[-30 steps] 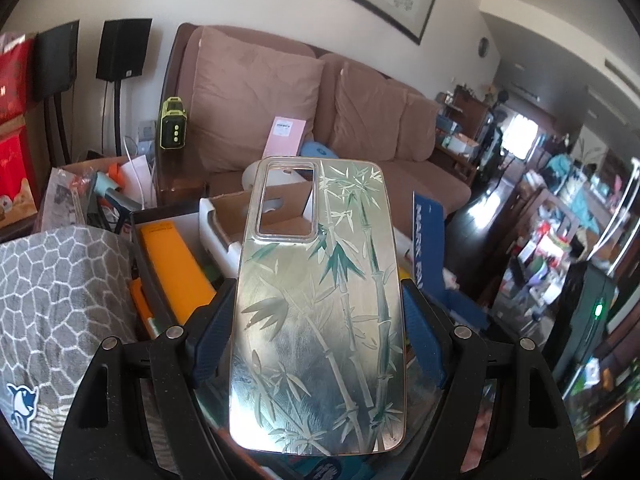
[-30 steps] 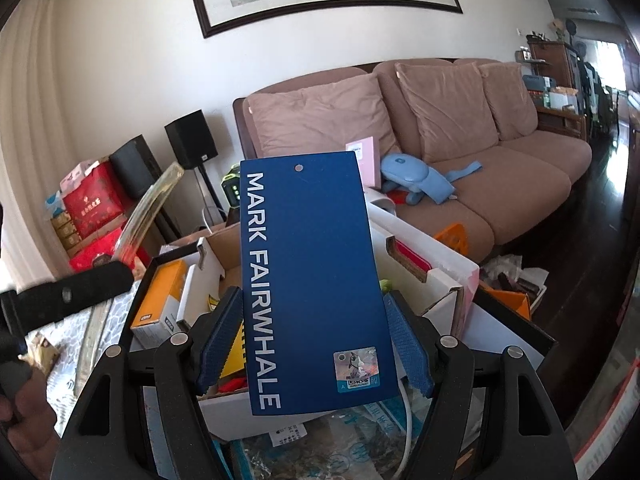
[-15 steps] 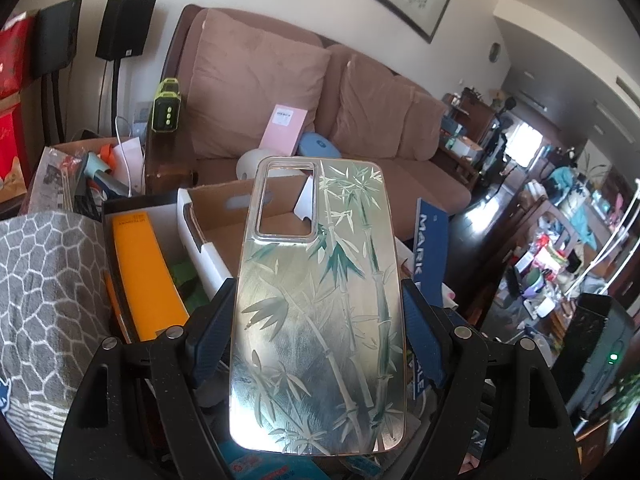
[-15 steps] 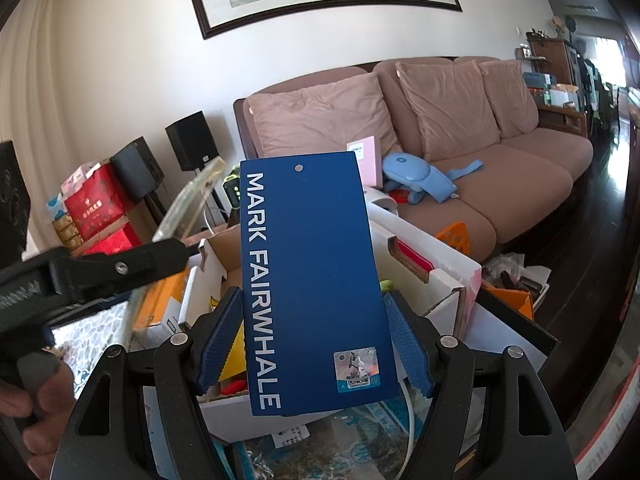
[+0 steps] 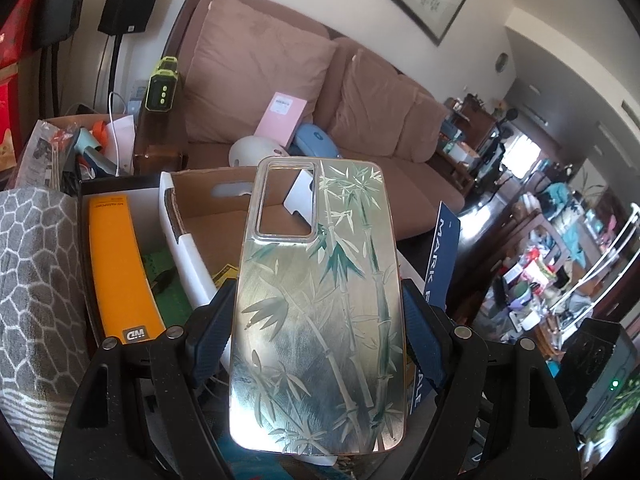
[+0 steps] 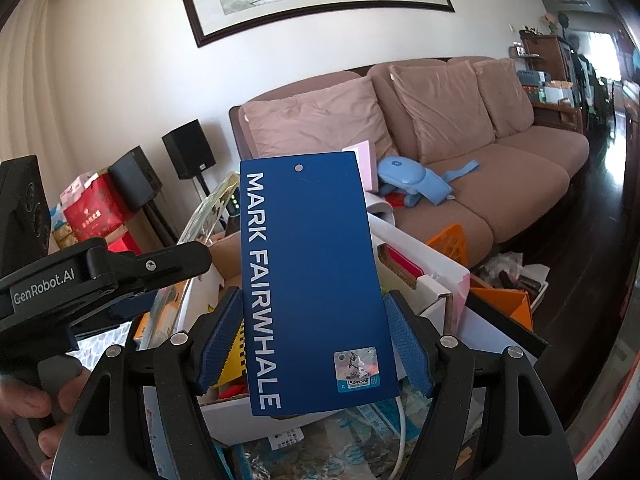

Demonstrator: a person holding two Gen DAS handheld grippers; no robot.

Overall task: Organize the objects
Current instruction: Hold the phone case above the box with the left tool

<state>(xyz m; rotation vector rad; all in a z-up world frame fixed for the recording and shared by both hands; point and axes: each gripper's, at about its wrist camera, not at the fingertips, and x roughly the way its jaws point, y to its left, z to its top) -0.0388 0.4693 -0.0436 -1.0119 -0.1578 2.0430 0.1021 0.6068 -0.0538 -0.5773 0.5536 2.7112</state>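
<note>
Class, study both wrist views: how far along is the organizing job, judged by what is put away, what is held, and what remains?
Done: an orange box already lies in the black tray. In hand: the left gripper clamps a bamboo phone case; the right gripper clamps a blue card. Left: both held items need placing; the open cardboard box below looks a likely spot.

Clamped between left gripper [image 5: 316, 332] pads: bamboo-print phone case [image 5: 320, 312], upright above open cardboard box [image 5: 224, 216]; orange package [image 5: 120, 268] leftward.
</note>
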